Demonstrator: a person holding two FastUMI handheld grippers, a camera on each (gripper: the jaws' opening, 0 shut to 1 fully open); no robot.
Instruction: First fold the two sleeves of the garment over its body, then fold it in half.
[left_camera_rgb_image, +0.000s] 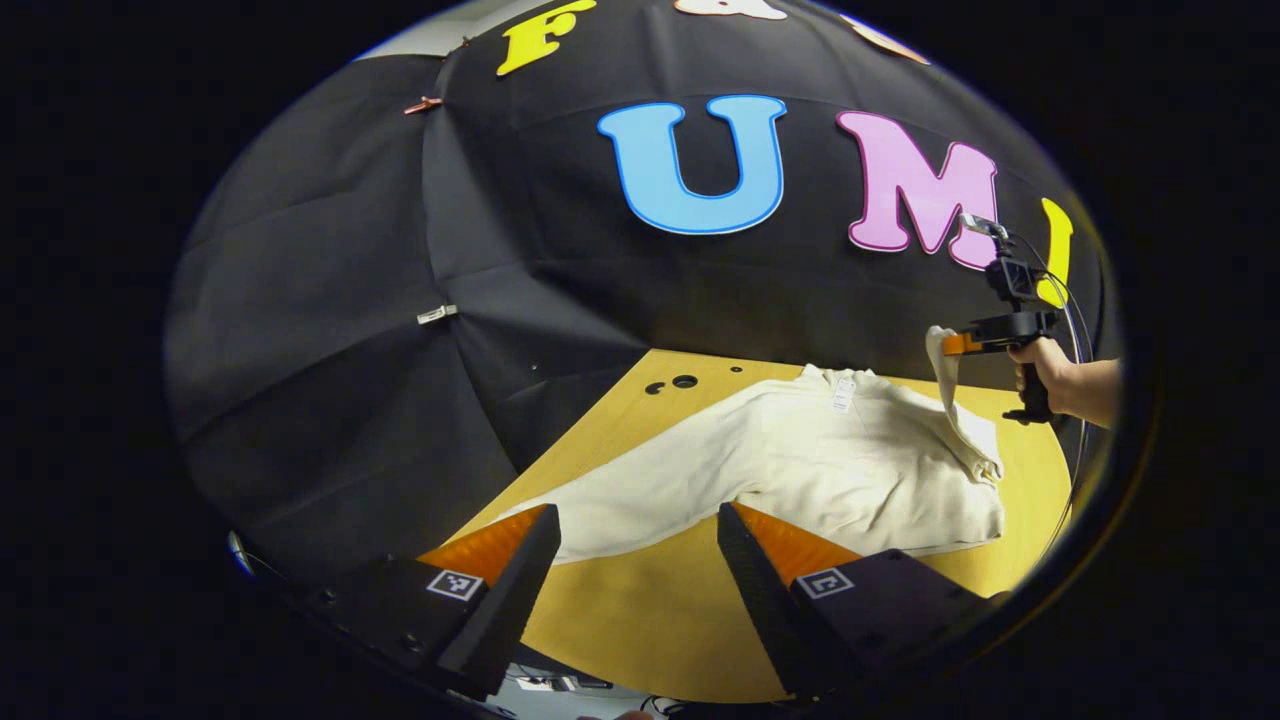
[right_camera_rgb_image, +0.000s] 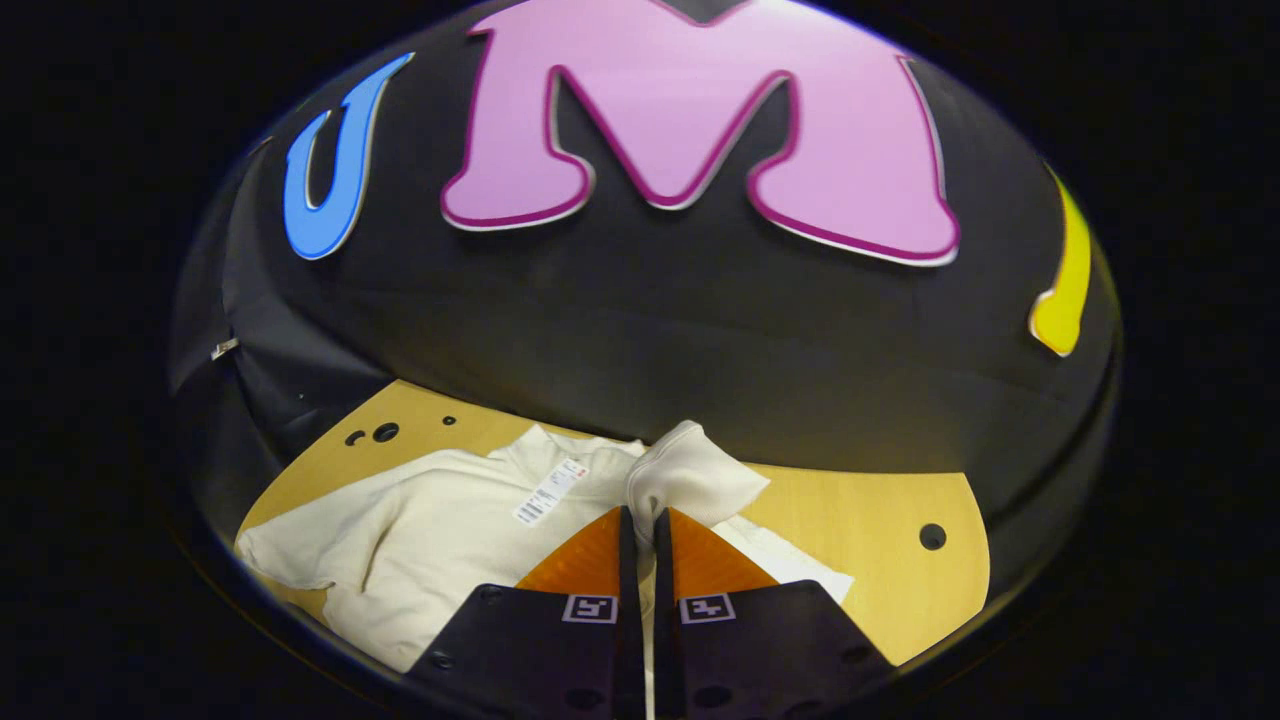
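A cream long-sleeved garment (left_camera_rgb_image: 830, 460) lies flat on the wooden table (left_camera_rgb_image: 650, 610), collar toward the booth wall. One sleeve (left_camera_rgb_image: 620, 505) stretches out toward my left gripper (left_camera_rgb_image: 640, 515), which hovers open just in front of its cuff end. In the right gripper view, my right gripper (right_camera_rgb_image: 640, 515) is shut on the other sleeve's cuff (right_camera_rgb_image: 690, 480), lifted above the garment's body (right_camera_rgb_image: 450, 540). The left gripper view shows that same gripper (left_camera_rgb_image: 960, 343) held by a hand (left_camera_rgb_image: 1045, 365), with the sleeve (left_camera_rgb_image: 965, 420) hanging from it over the garment's right side.
The table has small round holes near its far corners (left_camera_rgb_image: 684, 381) (right_camera_rgb_image: 932, 536). The black booth wall (left_camera_rgb_image: 600, 300) stands close behind the table. A white tag (right_camera_rgb_image: 550, 495) lies at the collar.
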